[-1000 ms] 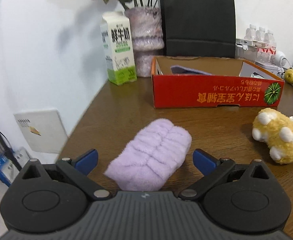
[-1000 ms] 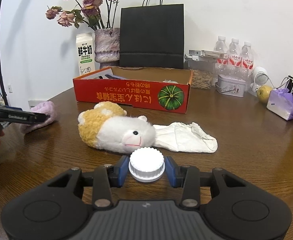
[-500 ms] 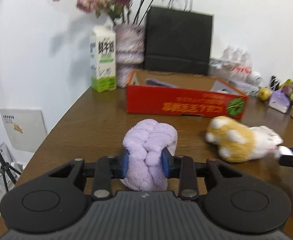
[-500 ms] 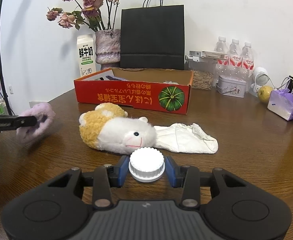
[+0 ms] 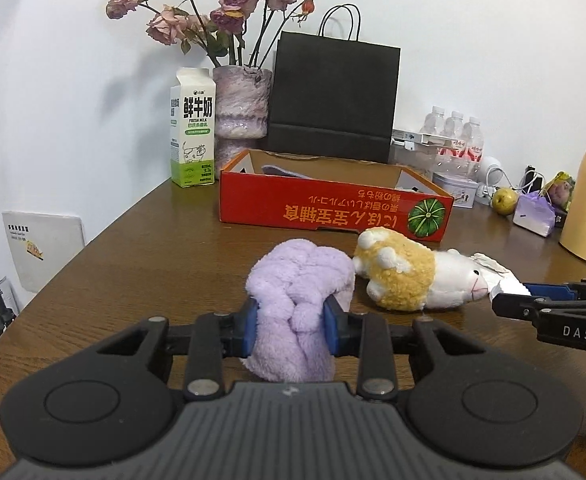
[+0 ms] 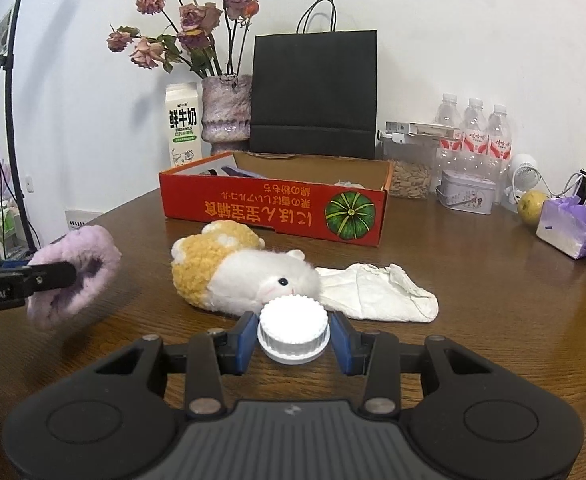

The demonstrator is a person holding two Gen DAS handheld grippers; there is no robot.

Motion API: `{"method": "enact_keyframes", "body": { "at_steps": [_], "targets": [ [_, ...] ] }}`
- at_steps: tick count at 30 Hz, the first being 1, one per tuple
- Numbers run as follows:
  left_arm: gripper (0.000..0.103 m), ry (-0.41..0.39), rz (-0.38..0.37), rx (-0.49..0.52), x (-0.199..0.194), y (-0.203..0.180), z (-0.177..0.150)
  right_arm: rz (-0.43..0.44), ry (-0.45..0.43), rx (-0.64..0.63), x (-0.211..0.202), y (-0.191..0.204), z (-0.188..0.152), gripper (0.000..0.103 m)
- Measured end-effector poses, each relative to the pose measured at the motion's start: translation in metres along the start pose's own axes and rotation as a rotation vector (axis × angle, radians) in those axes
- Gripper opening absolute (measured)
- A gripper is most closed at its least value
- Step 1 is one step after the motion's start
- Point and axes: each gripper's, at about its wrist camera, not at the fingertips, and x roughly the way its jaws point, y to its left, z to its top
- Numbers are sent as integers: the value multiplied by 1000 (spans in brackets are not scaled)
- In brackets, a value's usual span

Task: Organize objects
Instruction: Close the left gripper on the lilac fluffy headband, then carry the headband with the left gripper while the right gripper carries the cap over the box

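Left wrist view showed the red cardboard box [image 5: 335,210] at twelve o'clock, open top up, beyond the plush toy [image 5: 411,278] on the table [image 5: 141,248]. Left gripper [image 5: 291,326], tilted slightly down, was clamped on the purple fluffy cloth [image 5: 301,292], whose length ran toward the box. Right gripper [image 6: 293,338] was clamped on a white cap [image 6: 293,328] at six o'clock of the plush toy.

A second ago the left gripper [image 5: 291,330] stood wide open around the purple fluffy cloth [image 5: 301,300] lying on the table [image 5: 133,264]. Now its blue pads pinch the cloth, which is lifted clear and carried toward the plush toy [image 5: 409,276].
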Motion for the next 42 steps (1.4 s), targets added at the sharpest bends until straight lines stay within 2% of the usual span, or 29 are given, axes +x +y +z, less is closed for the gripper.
{"method": "enact_keyframes", "body": {
  "at_steps": [9, 22, 42],
  "targets": [
    [32, -15, -7, 0, -3, -13, 9, 22, -41, 10, -7, 1, 10, 39],
    [32, -64, -9, 9, 4, -26, 41, 45, -71, -21, -4, 10, 35, 39],
    [33, -78, -1, -1, 48, -32, 89, 47, -113, -31, 33, 9, 83, 39]
  ]
}}
